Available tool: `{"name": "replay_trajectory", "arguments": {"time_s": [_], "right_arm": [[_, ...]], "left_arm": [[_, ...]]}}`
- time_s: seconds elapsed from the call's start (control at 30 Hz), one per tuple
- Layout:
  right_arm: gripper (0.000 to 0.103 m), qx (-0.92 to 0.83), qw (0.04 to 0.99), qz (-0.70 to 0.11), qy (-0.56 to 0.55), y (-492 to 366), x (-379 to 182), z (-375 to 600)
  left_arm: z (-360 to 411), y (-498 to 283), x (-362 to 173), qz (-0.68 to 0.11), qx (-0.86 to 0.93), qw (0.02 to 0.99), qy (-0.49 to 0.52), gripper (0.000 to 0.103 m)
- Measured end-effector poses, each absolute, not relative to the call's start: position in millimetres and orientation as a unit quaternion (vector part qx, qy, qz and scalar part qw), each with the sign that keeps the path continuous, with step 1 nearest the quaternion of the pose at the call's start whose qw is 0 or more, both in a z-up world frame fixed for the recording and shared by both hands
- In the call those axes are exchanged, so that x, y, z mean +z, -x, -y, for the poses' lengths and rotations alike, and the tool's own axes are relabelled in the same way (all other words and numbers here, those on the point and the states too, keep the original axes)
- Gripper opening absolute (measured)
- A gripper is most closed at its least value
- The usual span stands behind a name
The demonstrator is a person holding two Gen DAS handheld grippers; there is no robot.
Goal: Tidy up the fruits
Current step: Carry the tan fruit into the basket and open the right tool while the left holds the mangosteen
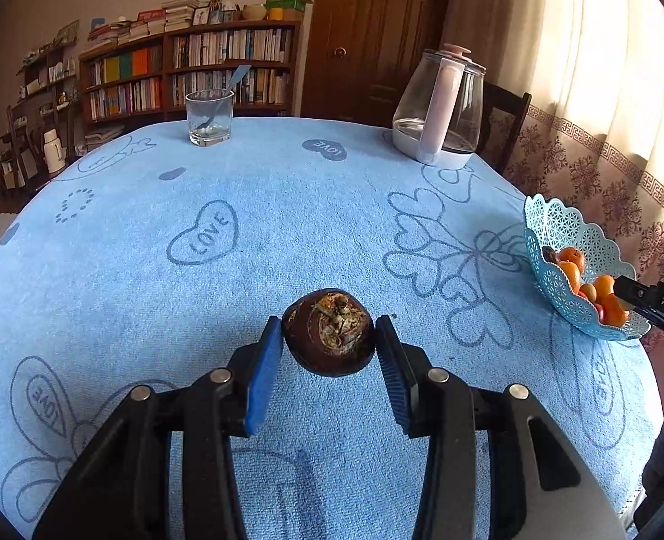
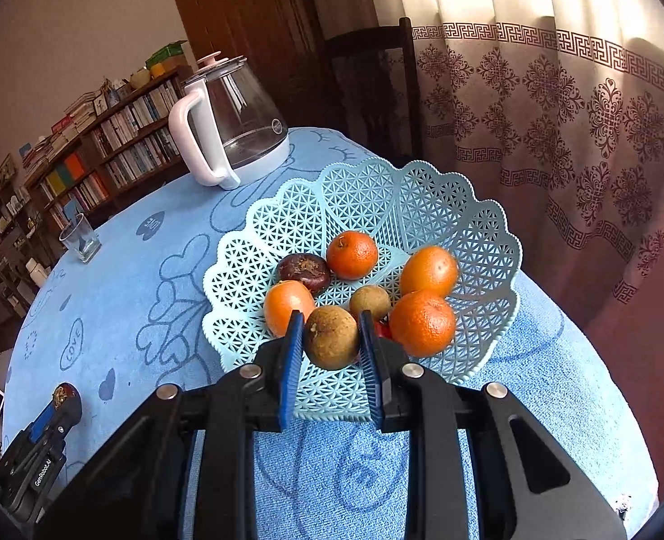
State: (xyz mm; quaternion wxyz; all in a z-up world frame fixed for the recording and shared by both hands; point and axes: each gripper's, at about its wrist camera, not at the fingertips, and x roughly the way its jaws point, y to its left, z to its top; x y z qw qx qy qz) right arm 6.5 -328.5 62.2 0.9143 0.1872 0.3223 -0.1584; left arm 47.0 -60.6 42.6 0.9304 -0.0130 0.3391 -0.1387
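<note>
Right wrist view: right gripper (image 2: 330, 337) fingers clamp round tan-brown fruit (image 2: 332, 337) over near rim of pale blue lattice plastic basket (image 2: 489, 243). Left gripper (image 1: 329, 337) fingers grip dark brown round fruit (image 1: 328, 332) above blue towel-covered tabletop (image 1: 286, 225), well left of basket.

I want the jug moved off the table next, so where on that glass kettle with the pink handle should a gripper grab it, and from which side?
Grip the glass kettle by its pink handle, on the upright middle section. It stands upright with the loop sticking out toward the bookshelf side, open and clear. Coming from that side, pads across the handle, probably beats the wide, smooth glass body.
</note>
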Motion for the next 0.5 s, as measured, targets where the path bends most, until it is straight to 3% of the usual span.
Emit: {"name": "replay_trajectory", "arguments": {"time_s": [0.17, 0.33, 0.5], "right_arm": [[0.026, -0.156, 0.912, -0.326, -0.192, -10.3, 58.5, 328.4], [0.036, -0.164, 0.913, -0.318, -0.198, -7.8, 60.2, 332.4], [0.036, -0.183, 0.915, -0.306, -0.188, 0.8, 62.5, 334.1]], "left_arm": [[61.1, -46.8, 42.4, -0.339, -0.140, 0.930, 0.012, 0.043], [61.2, -47.1, 42.0, -0.340, -0.138, 0.930, 0.012, 0.043], [61.0, -47.4, 41.2, -0.341, -0.139, 0.930, 0.011, 0.043]]}}
